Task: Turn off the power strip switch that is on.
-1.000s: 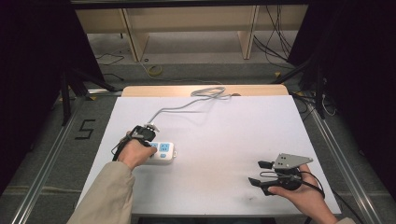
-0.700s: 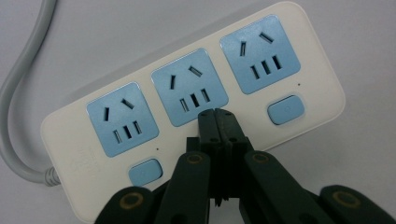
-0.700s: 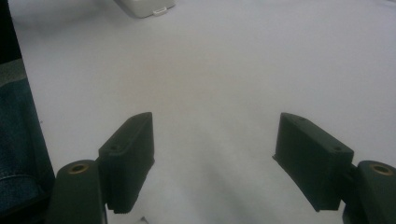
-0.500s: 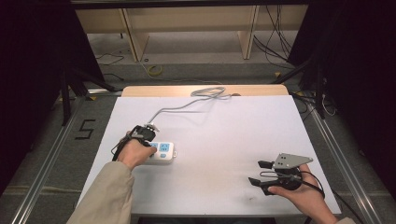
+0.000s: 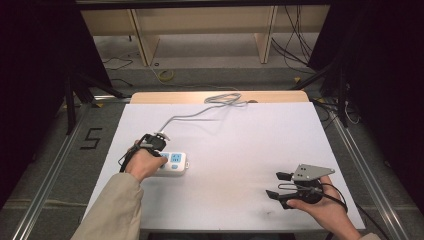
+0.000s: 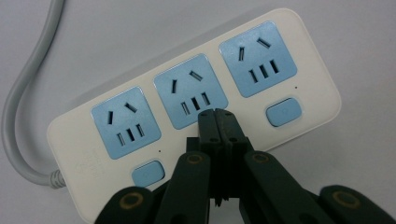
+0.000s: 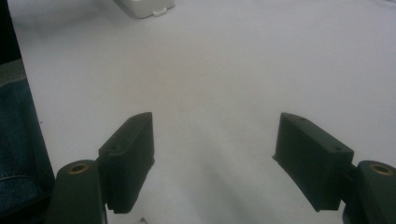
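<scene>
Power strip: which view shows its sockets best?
The left gripper view: the power strip lies close under the shut left tongs, three blue sockets clear. The high view shows it small; the right gripper view catches one corner.

The power strip (image 6: 196, 112) looks like smooth white plastic with satin blue socket faces; both claws are matt black plastic; the bench (image 5: 240, 150) is matt white.

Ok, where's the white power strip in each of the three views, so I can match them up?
High view: power strip left of centre, by the left gripper.
Left gripper view: across the middle, shut jaws over its middle button.
Right gripper view: one corner at the top edge.
Shared landmark: white table sheet.
</scene>
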Action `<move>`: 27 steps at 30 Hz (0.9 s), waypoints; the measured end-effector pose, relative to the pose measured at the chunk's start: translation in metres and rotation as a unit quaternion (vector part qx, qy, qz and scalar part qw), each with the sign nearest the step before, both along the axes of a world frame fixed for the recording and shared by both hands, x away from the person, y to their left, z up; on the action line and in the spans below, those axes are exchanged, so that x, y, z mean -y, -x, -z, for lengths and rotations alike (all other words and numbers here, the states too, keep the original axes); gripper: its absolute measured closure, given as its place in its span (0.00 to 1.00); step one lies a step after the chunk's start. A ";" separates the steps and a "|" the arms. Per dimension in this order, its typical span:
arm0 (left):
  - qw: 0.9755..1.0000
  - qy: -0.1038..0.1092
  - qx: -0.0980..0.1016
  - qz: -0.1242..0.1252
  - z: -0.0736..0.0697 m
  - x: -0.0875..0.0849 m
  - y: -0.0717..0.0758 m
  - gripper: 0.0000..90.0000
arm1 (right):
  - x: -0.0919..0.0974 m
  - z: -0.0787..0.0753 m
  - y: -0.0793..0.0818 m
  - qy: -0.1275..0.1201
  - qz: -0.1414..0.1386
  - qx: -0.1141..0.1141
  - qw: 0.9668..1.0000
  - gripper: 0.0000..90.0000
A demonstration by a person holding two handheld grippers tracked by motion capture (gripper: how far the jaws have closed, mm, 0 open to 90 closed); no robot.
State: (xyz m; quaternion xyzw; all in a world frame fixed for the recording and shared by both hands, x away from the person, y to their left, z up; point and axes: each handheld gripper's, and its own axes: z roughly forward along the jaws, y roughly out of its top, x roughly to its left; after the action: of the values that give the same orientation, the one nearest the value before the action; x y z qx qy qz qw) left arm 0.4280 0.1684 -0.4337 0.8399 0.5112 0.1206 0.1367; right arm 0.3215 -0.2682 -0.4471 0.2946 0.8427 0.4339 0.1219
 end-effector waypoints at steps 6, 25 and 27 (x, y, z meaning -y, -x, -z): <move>1.000 0.002 0.001 0.001 0.000 0.000 0.000 1.00 | 0.000 0.000 0.000 0.000 0.001 0.000 1.000 0.32; 0.994 0.039 0.104 0.016 -0.010 -0.003 0.002 1.00 | 0.000 0.000 0.000 -0.001 0.001 -0.001 1.000 0.32; 0.993 0.048 0.108 0.015 -0.011 -0.004 0.002 0.92 | 0.000 0.000 0.000 -0.001 0.001 0.000 1.000 0.32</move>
State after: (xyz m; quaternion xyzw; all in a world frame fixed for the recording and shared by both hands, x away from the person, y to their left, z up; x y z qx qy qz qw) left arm 0.4258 0.1725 -0.4229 0.8220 0.4858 0.1841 0.2334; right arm 0.3217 -0.2685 -0.4472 0.2954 0.8421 0.4345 0.1219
